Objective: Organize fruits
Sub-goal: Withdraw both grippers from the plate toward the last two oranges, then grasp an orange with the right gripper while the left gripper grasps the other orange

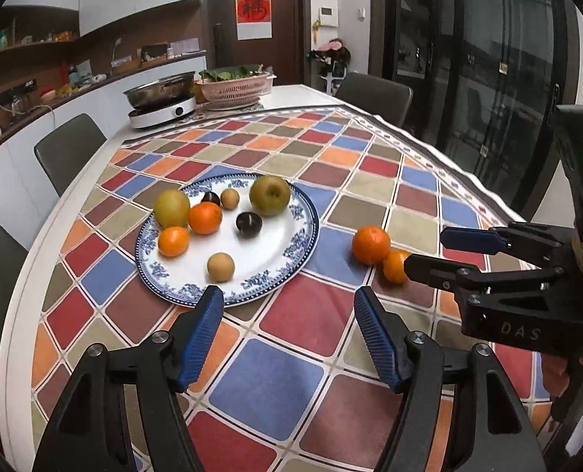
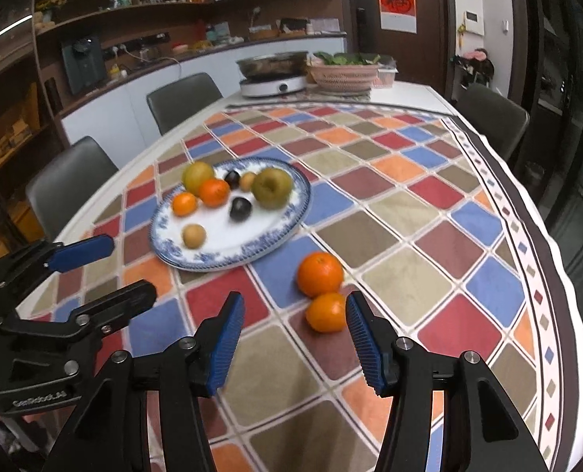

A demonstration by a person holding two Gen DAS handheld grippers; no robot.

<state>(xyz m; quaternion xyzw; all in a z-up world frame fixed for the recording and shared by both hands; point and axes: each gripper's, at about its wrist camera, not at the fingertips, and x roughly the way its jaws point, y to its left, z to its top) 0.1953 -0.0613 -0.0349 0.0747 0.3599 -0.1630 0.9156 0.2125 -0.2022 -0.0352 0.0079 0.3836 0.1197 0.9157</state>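
1. Left claw [image 1: 287, 338], nearest the lens, hangs released with nothing between its pads, low over the cloth [image 1: 264, 389]. Its left pad sits just short of the plate [image 1: 307, 236] rim, so a careless push forward could, I judge, nudge the plate and set the round fruit rolling.
2. Ahead and left of that claw, the plate holds eight fruits: two pears [image 1: 171, 208], two oranges [image 1: 205, 218], two dark plums [image 1: 249, 225] and two small tan fruits [image 1: 220, 267]. All lie loose and apart enough to roll.
3. Right claw [image 2: 295, 338] is also released and empty. A small orange [image 2: 326, 312] lies just ahead, close to its right pad and off-centre in the gap; a big orange [image 2: 320, 274] lies beyond, touching the small one.
4. Risks, as I judge them: closing off-centre could squirt the small orange sideways; bumping it would push the big one toward the table edge on the right.
5. Both loose oranges remain off the plate, to the right of the left claw.
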